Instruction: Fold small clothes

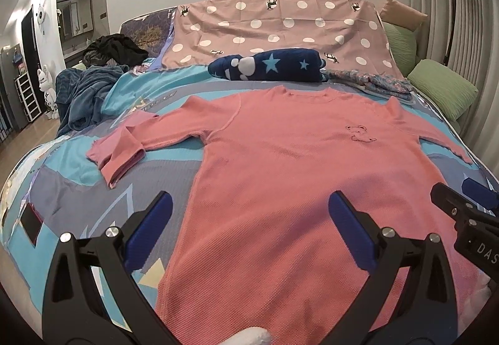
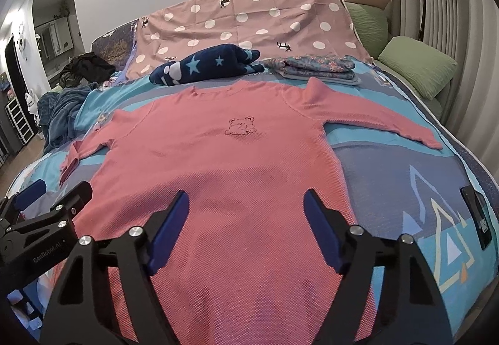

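The pink waffle-knit long-sleeve shirt with the little bear outline (image 2: 224, 158) lies flat, front up, on the blue patterned bed cover (image 2: 389, 176), one sleeve doubled over. Left tongs (image 1: 249, 214) and right tongs (image 2: 246, 211) both hover over its hem, spread wide, holding nothing. A navy star blanket (image 2: 202, 66) sits beyond the collar.

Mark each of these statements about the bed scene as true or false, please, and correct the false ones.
1. The pink shirt lies spread flat, front up. True.
2. The left gripper is clamped on the hem. False: its jaws stand open and hold nothing.
3. The right gripper is open. True.
4. Both sleeves lie straight. False: the left sleeve is doubled over at its cuff.
5. The navy star blanket covers the shirt. False: it lies beyond the collar.
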The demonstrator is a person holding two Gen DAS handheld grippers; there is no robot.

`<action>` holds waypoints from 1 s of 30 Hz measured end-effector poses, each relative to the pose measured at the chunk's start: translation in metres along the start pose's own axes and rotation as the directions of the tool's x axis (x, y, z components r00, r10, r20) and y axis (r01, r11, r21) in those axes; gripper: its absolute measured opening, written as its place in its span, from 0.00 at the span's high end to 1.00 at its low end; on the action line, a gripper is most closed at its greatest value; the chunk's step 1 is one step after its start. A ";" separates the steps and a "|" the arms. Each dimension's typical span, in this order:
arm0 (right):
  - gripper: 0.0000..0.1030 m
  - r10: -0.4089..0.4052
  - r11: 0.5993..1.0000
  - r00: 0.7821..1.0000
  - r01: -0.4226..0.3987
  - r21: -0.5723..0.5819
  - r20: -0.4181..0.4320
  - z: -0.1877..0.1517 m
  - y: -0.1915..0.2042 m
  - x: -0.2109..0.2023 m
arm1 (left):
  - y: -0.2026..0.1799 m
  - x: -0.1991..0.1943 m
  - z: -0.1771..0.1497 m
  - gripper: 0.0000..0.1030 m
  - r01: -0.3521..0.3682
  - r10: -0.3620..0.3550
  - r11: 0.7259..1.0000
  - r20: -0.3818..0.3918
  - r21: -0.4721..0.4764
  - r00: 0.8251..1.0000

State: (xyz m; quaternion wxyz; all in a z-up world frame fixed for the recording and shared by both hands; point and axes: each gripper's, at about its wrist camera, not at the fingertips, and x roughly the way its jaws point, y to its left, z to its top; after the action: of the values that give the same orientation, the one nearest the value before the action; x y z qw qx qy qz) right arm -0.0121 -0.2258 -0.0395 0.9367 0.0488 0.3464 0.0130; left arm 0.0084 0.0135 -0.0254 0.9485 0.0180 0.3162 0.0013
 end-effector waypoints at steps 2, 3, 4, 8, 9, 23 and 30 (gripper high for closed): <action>0.33 -0.008 1.000 1.000 0.008 -0.005 0.001 -0.001 0.001 0.001 | 0.001 0.001 -0.001 0.02 0.005 -0.005 1.000 0.001 -0.001 1.000; 0.35 -0.012 1.000 1.000 0.012 -0.007 0.002 -0.002 0.001 0.001 | 0.001 0.001 -0.001 0.02 0.007 -0.007 1.000 0.003 -0.001 1.000; 0.37 -0.014 1.000 1.000 0.014 -0.009 0.004 -0.002 0.001 0.001 | 0.001 0.002 -0.002 0.02 0.008 -0.008 1.000 0.003 0.001 1.000; 0.41 -0.017 0.999 1.000 0.017 -0.032 0.013 -0.004 0.004 -0.001 | 0.003 0.003 -0.004 0.02 0.016 -0.016 1.000 0.003 0.000 1.000; 0.41 -0.014 0.999 1.000 0.015 -0.035 0.017 -0.004 0.005 -0.002 | 0.003 0.003 -0.004 0.02 0.019 -0.019 1.000 0.006 -0.003 1.000; 0.43 0.023 0.997 0.999 -0.019 -0.078 0.050 -0.002 0.014 -0.010 | 0.005 -0.005 -0.005 0.05 0.015 -0.015 1.000 0.030 -0.003 0.999; 0.44 0.045 0.997 0.994 -0.038 -0.074 0.097 0.000 0.015 -0.017 | 0.005 -0.006 -0.004 0.05 0.008 -0.008 1.000 0.037 -0.003 0.999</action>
State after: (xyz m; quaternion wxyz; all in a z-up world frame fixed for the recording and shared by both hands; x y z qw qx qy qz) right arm -0.0245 -0.2120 -0.0271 0.9534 0.0226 0.2979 0.0424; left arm 0.0013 0.0182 -0.0249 0.9542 0.0154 0.2987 -0.0026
